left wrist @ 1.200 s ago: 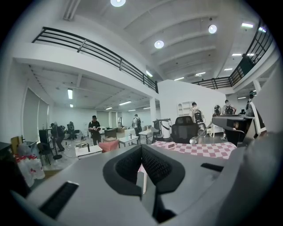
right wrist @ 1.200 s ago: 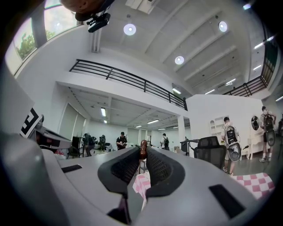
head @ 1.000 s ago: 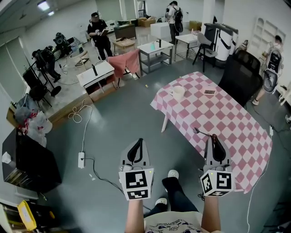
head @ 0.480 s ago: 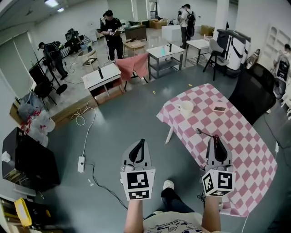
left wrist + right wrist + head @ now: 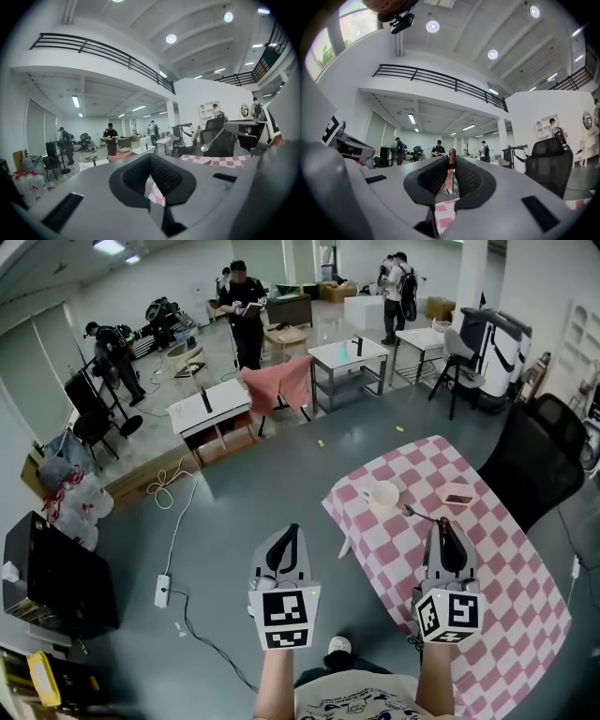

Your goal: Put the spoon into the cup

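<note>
your right tongs (image 5: 451, 161) are pinched narrow on the dark reddish-brown handle of the spoon (image 5: 419, 514). its metal bowl pokes out past the tips toward 10 o'clock in the head view. your left tongs (image 5: 150, 157) have their tips together with nothing caught between them. only a sliver of checked cloth shows behind, through the gap lower down.

compared with a second ago, both tongs keep the same spots in the head view, the left at 6 o'clock and the right near 4 o'clock from the centre. the grip on the spoon looks unchanged. the surroundings have shifted instead. the pink-and-white checked table (image 5: 487, 596) has slid down the view toward you. the white cup (image 5: 383, 495) stood well ahead of the spoon, at 11 o'clock from it. now it sits on the table just beside the spoon's bowl, at 10 o'clock from it. whether they touch, you cannot tell from here. the spoon is not yet in the cup. a small dark flat item (image 5: 457, 499) on the cloth now lies at 1 o'clock from the right tongs' tips. your shoe (image 5: 337, 645) has dropped toward 6 o'clock.

the only print you can make out is the black-and-white square pattern on each marker cube (image 5: 282, 617). anything else is too small to read.
</note>
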`<state>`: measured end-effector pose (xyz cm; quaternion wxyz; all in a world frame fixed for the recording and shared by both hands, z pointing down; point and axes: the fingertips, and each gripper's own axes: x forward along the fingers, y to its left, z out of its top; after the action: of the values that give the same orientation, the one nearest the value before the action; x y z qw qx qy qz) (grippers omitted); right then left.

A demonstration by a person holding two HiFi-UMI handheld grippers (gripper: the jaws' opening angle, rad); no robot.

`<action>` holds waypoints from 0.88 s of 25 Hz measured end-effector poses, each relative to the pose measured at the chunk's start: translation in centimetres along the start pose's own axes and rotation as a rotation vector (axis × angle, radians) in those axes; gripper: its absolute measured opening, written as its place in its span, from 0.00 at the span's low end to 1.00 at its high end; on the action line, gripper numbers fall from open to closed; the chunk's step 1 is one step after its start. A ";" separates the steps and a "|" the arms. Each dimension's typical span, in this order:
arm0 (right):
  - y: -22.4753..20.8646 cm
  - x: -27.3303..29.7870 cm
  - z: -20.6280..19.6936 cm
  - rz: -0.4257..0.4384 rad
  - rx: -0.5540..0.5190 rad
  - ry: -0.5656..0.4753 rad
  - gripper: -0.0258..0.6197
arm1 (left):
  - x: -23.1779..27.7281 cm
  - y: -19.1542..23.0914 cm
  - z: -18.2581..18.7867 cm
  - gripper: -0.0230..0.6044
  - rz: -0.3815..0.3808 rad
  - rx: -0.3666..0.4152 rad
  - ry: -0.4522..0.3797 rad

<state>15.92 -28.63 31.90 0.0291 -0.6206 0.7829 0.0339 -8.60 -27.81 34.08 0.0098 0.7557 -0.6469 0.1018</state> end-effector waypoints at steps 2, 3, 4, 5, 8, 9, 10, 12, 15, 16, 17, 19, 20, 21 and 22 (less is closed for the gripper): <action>-1.2 2.0 -0.5 0.002 0.001 0.004 0.13 | 2.2 -0.3 0.2 0.06 0.000 0.002 0.002; -1.7 2.8 -0.8 0.002 0.002 0.008 0.13 | 3.2 -0.5 0.2 0.06 0.000 0.003 0.004; -2.2 3.6 -1.2 0.002 0.003 0.014 0.13 | 4.1 -0.6 0.1 0.06 -0.001 0.003 0.008; -2.7 4.4 -1.6 0.002 0.005 0.021 0.13 | 5.0 -0.8 0.1 0.06 -0.003 0.003 0.012; -4.0 6.6 -2.7 -0.002 0.016 0.045 0.13 | 7.4 -1.1 0.0 0.06 -0.010 0.006 0.025; -4.3 7.3 -3.1 -0.003 0.019 0.055 0.13 | 8.2 -1.1 -0.1 0.06 -0.011 0.007 0.030; -4.6 8.0 -3.5 -0.004 0.022 0.064 0.13 | 9.0 -1.1 -0.2 0.06 -0.013 0.008 0.036; -5.1 9.4 -4.4 -0.005 0.027 0.081 0.13 | 10.5 -1.0 -0.5 0.06 -0.017 0.009 0.047; -5.6 11.5 -5.8 -0.007 0.036 0.107 0.13 | 13.1 -0.9 -1.0 0.06 -0.030 0.010 0.063; -5.8 12.2 -6.2 -0.008 0.038 0.117 0.13 | 14.0 -0.8 -1.2 0.06 -0.036 0.009 0.067; -6.0 13.0 -6.6 -0.009 0.040 0.127 0.13 | 15.0 -0.7 -1.3 0.06 -0.044 0.009 0.071; -6.4 14.7 -7.6 -0.012 0.047 0.145 0.13 | 17.3 -0.6 -1.5 0.06 -0.064 0.011 0.076; -6.7 15.6 -8.1 -0.018 0.050 0.153 0.13 | 18.5 -0.6 -1.7 0.06 -0.077 0.014 0.078; -7.0 16.5 -8.6 -0.025 0.054 0.161 0.13 | 19.8 -0.6 -1.8 0.06 -0.091 0.018 0.079; -7.3 17.4 -9.0 -0.032 0.058 0.168 0.13 | 21.1 -0.5 -1.8 0.06 -0.105 0.021 0.081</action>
<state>18.98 -47.94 39.26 -0.0182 -0.6326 0.7732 -0.0416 -5.36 -48.02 39.45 0.0331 0.7839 -0.6043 0.1385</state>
